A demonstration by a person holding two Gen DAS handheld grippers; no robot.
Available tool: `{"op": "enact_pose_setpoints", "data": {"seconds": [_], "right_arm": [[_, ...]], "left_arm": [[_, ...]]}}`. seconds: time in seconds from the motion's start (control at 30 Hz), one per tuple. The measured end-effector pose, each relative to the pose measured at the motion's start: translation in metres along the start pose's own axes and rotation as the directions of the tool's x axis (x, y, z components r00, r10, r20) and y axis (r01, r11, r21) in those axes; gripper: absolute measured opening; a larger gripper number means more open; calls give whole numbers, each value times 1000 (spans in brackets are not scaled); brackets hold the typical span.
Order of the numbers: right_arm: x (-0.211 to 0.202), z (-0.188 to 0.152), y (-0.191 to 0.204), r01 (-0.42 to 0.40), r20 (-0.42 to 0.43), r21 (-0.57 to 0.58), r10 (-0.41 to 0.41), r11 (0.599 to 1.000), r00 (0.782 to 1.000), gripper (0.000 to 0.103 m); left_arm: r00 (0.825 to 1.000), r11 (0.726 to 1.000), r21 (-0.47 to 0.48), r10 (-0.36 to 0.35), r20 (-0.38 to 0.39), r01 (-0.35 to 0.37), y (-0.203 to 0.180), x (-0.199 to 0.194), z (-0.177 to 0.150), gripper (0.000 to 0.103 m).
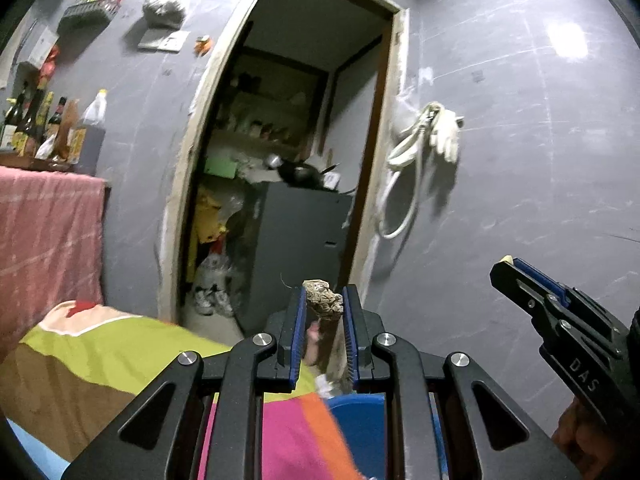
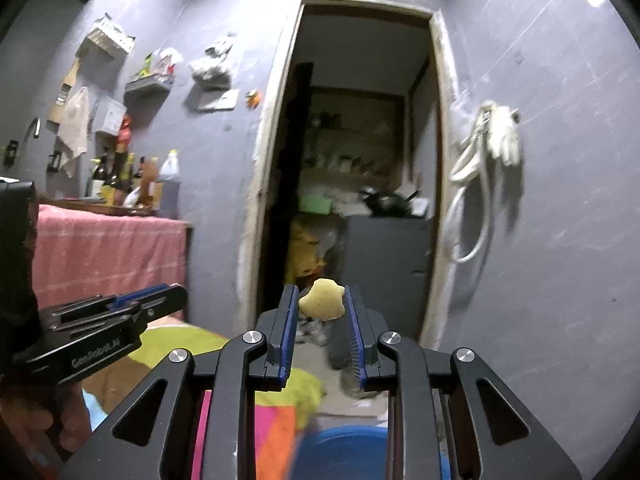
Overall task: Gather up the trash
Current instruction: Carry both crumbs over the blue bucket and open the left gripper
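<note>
My left gripper (image 1: 323, 300) is shut on a brown, dried-out scrap of trash (image 1: 325, 303) that stands up between its blue pads. My right gripper (image 2: 322, 300) is shut on a small pale yellow scrap (image 2: 322, 299), like a piece of peel. Both are held up in the air above a blue bin (image 2: 344, 452), which also shows in the left wrist view (image 1: 360, 420). The right gripper shows at the right of the left wrist view (image 1: 510, 266). The left gripper shows at the left of the right wrist view (image 2: 176, 294).
A multicoloured cloth (image 1: 120, 344) lies below to the left. A table with a pink cloth (image 1: 48, 232) holds several bottles (image 1: 52, 128). Ahead is an open doorway (image 1: 296, 160) to a cluttered storeroom with a dark cabinet (image 1: 300, 248). A hose and glove (image 1: 436, 136) hang on the grey wall.
</note>
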State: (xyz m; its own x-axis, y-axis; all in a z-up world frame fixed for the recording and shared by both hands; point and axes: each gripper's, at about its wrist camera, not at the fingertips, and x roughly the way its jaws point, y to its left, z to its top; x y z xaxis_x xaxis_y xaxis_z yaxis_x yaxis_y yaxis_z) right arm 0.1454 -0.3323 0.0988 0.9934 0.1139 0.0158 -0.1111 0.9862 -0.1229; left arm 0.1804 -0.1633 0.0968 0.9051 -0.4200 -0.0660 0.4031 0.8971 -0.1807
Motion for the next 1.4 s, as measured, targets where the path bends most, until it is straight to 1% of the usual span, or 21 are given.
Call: {"op": "enact_pose_setpoints", "data": {"seconds": [0.17,0.33,0.47,0.77,1.0,1.4], "right_arm": [[-13,-7,-25,73,29,-8,-73,997,997,21],[-17,-20,-44,130,33,1,-130,992,991,21],[-17,-35,-59,156,23,18,-157,988,987,21],[-10,-62,-79,165,-25,55,-164,985,986,21],[-3,-82,-89,168,-76,89,-161,982,984,21],[11,-98,-91,153,-140,113,-137,982,981,21]], "left_arm": [[1000,1000,10,-18,16,18,-27,11,-6,15],[1000,999,16,-29,-10,29,-46,30,-17,15],[999,999,24,-25,-31,26,-58,45,-27,15],[995,999,32,-14,-102,18,-66,72,-51,15],[988,999,39,-14,-151,20,-68,84,-68,15],[976,999,36,-8,-216,17,-64,95,-84,15]]}}
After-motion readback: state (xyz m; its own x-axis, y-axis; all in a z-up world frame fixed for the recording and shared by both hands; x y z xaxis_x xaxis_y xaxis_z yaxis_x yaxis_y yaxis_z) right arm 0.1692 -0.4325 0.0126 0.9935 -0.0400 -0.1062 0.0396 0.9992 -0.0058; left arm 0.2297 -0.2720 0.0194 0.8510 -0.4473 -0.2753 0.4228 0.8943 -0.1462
